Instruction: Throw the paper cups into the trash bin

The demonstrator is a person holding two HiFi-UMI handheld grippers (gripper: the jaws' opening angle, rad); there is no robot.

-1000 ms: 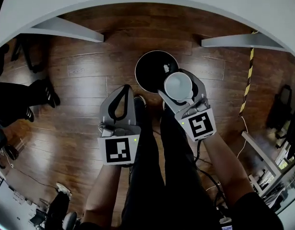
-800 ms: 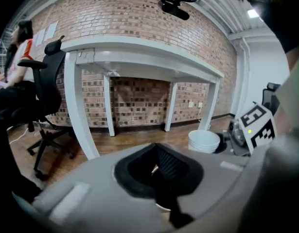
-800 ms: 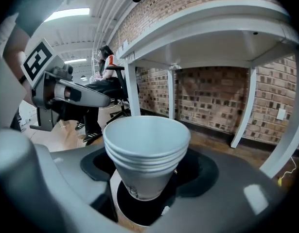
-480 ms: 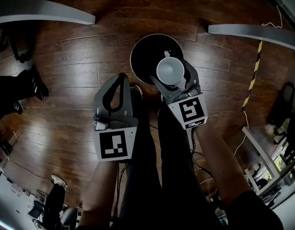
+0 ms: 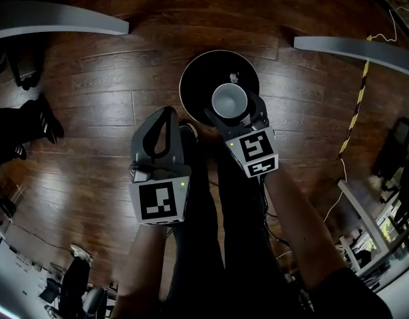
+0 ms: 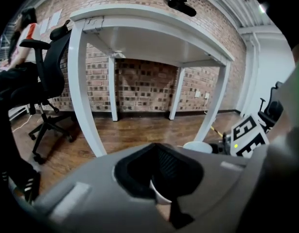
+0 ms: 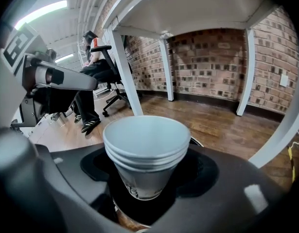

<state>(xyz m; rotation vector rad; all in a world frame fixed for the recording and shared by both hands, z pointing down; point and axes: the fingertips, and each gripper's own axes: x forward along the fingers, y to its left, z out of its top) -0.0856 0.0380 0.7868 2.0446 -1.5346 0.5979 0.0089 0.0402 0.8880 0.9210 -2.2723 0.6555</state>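
Closest to the person's legs, the left gripper (image 5: 166,115) hangs over the wooden floor (image 5: 91,111). Its jaws meet at the tips in a closed loop and carry nothing. It seems to have no part in this step.

Just beyond and to the right, the right gripper (image 5: 234,111) has its jaws spread fairly wide around a nested stack of paper cups (image 5: 229,100). It clasps them below the rims, and the stack stands upright with its mouth up. The right gripper view shows three rims, one inside the other.

The stack hangs over the round black trash bin (image 5: 194,78) on the floor, toward the side of the opening nearest the person. How high it is above the rim I cannot tell. Something small and pale (image 5: 234,78) already lies inside, too small to name. Farther off stand the white legs of the bench (image 6: 86,96).

I judge the step in hand to be the drop itself: the cups are carried and placed over the bin, but not yet let go. The next move calls for spreading the jaws further so the stack falls clear. A nudge toward the middle of the opening first might stop it clipping the near rim.
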